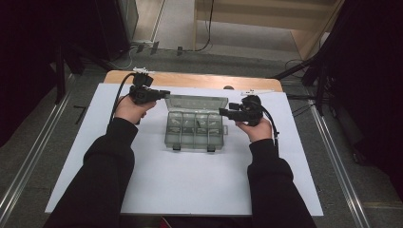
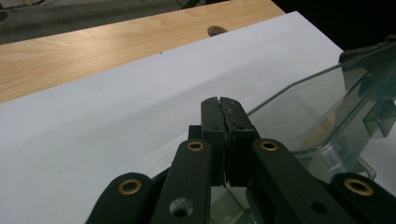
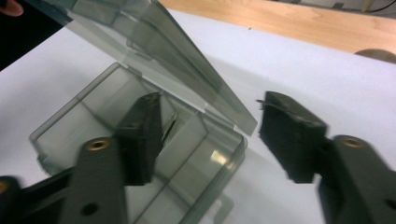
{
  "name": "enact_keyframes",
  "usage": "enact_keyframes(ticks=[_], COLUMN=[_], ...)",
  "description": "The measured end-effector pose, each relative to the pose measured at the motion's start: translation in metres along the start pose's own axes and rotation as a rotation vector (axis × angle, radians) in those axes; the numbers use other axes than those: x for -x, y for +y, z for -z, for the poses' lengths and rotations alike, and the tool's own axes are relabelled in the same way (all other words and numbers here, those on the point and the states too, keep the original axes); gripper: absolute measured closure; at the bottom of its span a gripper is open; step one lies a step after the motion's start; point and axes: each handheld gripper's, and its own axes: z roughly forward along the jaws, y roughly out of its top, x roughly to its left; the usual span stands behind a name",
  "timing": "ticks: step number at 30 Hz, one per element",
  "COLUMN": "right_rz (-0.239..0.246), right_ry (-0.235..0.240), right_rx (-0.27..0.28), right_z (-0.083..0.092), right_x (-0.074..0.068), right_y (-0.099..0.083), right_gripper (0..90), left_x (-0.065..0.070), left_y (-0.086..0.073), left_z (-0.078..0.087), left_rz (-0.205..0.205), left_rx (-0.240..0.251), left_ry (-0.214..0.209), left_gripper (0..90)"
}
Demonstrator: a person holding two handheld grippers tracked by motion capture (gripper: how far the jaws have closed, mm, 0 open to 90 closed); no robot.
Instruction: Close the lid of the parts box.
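Note:
A smoky clear plastic compartment box [image 1: 194, 141] sits mid-table on a white sheet, its lid [image 1: 196, 101] standing open at the back. My left gripper [image 1: 167, 94] is at the lid's upper left corner. In the left gripper view its jaws [image 2: 222, 100] are pressed together with nothing between them, and the lid [image 2: 303, 107] lies just to their right. My right gripper [image 1: 221, 111] is at the box's right back corner, open. In the right gripper view [image 3: 211, 100] one jaw hangs over a compartment of the box [image 3: 70, 126], the other outside it. The lid's [image 3: 154, 42] corner lies between them, untouched.
The white sheet [image 1: 190, 180] covers most of a wooden table [image 1: 199, 80], whose bare strip runs along the far edge. A small white item [image 1: 254, 92] lies at the back right. Dark stands and cables flank the table on the floor.

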Motion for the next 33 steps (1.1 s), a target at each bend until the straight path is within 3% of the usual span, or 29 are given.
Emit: enact_keyframes(ticks=[7,11,14,18,33], right_rz=[-0.066,-0.081,-0.066,-0.111,-0.101], right_ry=[0.014,0.003,-0.037,-0.033,0.013], right_rx=[-0.048,-0.037,-0.01,0.002,-0.008], right_z=[0.017,0.022,0.021,0.018,0.014], right_x=[0.01,0.016,0.016,0.019,0.02], right_y=[-0.002,-0.003,-0.001,0.005,0.024], right_gripper=[68.5,80.2,90.0,90.0,90.0], left_x=[-0.002,-0.002,-0.001,-0.001,0.003], left_y=[0.001,0.001,0.001,0.0,-0.004], left_z=[-0.002,-0.002,-0.002,-0.004,0.002], left_rz=[0.011,0.012,0.014,0.008,0.019], left_rx=[-0.004,-0.007,-0.001,-0.003,0.019], left_ry=[-0.007,-0.009,-0.011,-0.018,-0.044], left_gripper=[88.8,88.7,88.6,88.5,88.5])
